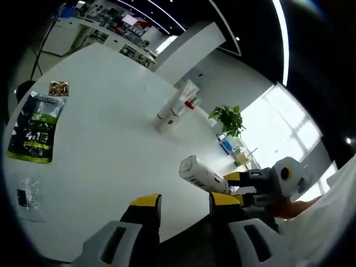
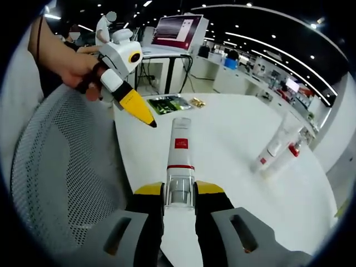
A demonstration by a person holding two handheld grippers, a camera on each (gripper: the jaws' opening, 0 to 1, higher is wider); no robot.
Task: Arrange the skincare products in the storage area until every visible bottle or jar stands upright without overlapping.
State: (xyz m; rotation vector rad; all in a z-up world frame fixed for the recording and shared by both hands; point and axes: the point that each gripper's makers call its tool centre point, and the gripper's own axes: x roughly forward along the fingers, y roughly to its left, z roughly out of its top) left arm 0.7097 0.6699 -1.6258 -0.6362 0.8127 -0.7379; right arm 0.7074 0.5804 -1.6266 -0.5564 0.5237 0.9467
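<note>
1. Right gripper (image 2: 179, 194): jaws pinching a white tube (image 2: 180, 161) at its clear cap end, tube held level, pointing out over the near edge of the white table (image 2: 233, 139).
2. Left gripper (image 1: 183, 204): jaws spread, nothing between them, held over the table's near edge beside the right gripper.
3. Two more white tubes (image 1: 177, 105) stand touching, well in from the edges.
4. Green-black packet (image 1: 36, 128) lies flat near the far-left edge, with a small gold packet (image 1: 58, 88) just beside it.
5. Clear plastic bag (image 1: 25, 197) near the left corner.
</note>
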